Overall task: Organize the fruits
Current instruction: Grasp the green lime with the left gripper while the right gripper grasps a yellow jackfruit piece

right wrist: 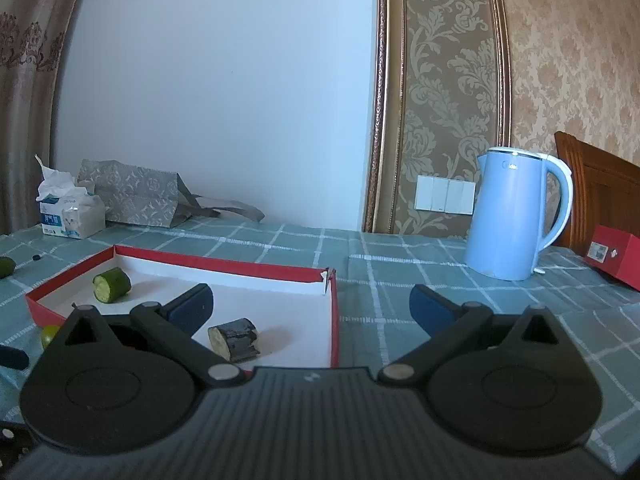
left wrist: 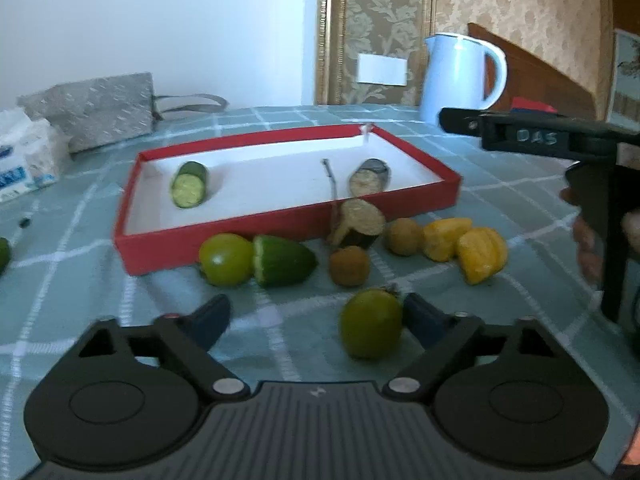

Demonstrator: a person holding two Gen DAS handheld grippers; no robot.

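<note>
My left tongs (left wrist: 316, 320) gape around a green tomato (left wrist: 371, 323) near the red tray (left wrist: 280, 222), stem end pointing away; right tongs (right wrist: 310, 306) open, empty.

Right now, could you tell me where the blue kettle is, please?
In the right wrist view the blue kettle stands upright on the checked tablecloth at the far right, beyond the red tray and just left of a small red box.

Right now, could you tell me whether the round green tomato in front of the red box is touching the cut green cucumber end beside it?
Touching. In the left wrist view the green tomato presses against the cucumber end's cut face, with no gap showing.
</note>
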